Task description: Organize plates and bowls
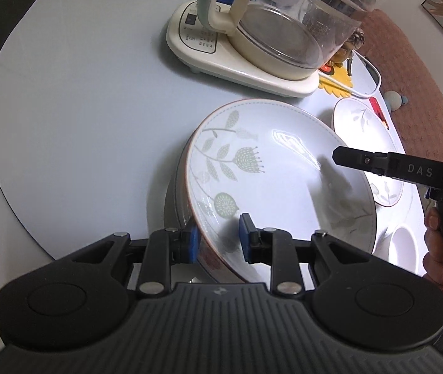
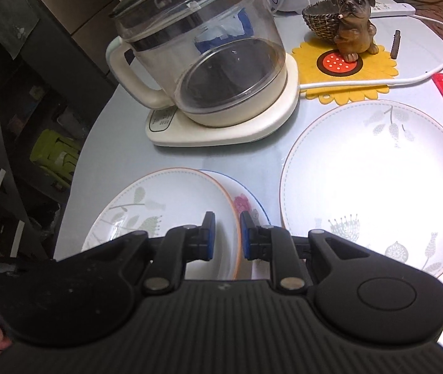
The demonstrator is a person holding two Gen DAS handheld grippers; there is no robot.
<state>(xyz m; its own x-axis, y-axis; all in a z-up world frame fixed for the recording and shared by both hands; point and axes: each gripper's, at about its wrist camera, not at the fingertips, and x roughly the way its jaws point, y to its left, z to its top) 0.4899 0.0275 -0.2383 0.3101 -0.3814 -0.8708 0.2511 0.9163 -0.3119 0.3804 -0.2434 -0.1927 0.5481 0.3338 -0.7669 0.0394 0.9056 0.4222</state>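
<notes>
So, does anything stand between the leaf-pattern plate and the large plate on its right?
Nothing visible: bare table lies between the leaf-pattern plate and the large plate. The kettle stands behind that gap.
</notes>
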